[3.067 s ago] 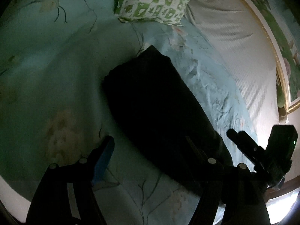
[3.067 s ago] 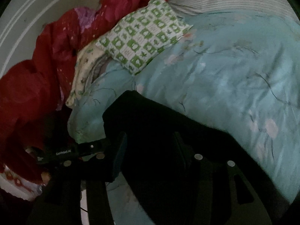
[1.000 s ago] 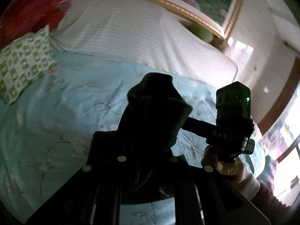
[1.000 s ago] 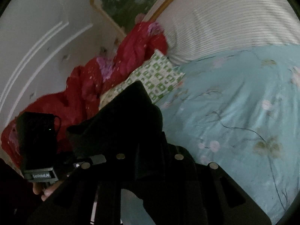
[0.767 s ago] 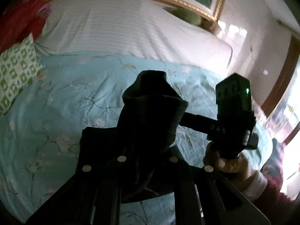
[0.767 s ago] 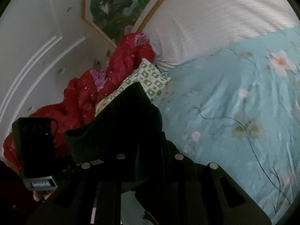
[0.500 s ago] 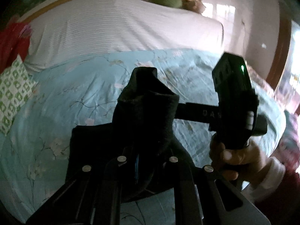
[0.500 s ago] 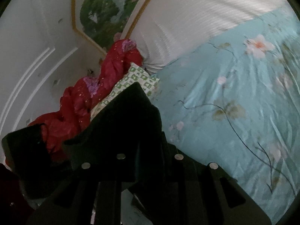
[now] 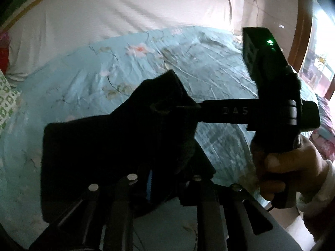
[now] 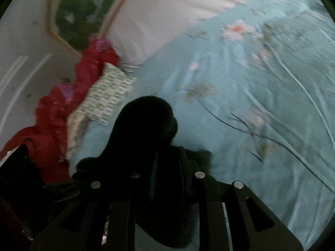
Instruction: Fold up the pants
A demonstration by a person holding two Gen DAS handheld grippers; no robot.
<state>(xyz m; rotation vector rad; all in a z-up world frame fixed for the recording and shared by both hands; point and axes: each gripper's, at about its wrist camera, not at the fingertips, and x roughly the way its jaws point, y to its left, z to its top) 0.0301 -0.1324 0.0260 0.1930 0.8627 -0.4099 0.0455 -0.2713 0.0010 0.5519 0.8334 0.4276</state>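
Black pants point(image 9: 94, 146) lie partly doubled over on a light blue floral bedspread point(image 9: 188, 58). One bunched edge stands up between the fingers of my left gripper point(image 9: 163, 167). Its jaws are opening, a strip of blue pad shows, and the cloth still fills the gap. From the right, my right gripper point(image 9: 188, 106) reaches into the same raised edge, with a person's hand point(image 9: 278, 167) on its handle. In the right wrist view the pants point(image 10: 144, 121) rise as a dark hump over my right gripper point(image 10: 165, 163). Its jaws are easing open around the cloth. All the fingertips are hidden by the fabric.
A white striped sheet point(image 9: 104, 16) covers the far part of the bed. A green-and-white pillow point(image 10: 106, 98) and a red quilt point(image 10: 52, 115) are heaped at the left by the wall. A gold-framed picture point(image 10: 69, 16) hangs there. A bright window point(image 9: 318, 62) is at the right.
Three seconds ago both grippers stood open beside the flat pants. Since a second ago both have sunk toward the bed with the raised edge, and the left jaws have widened.
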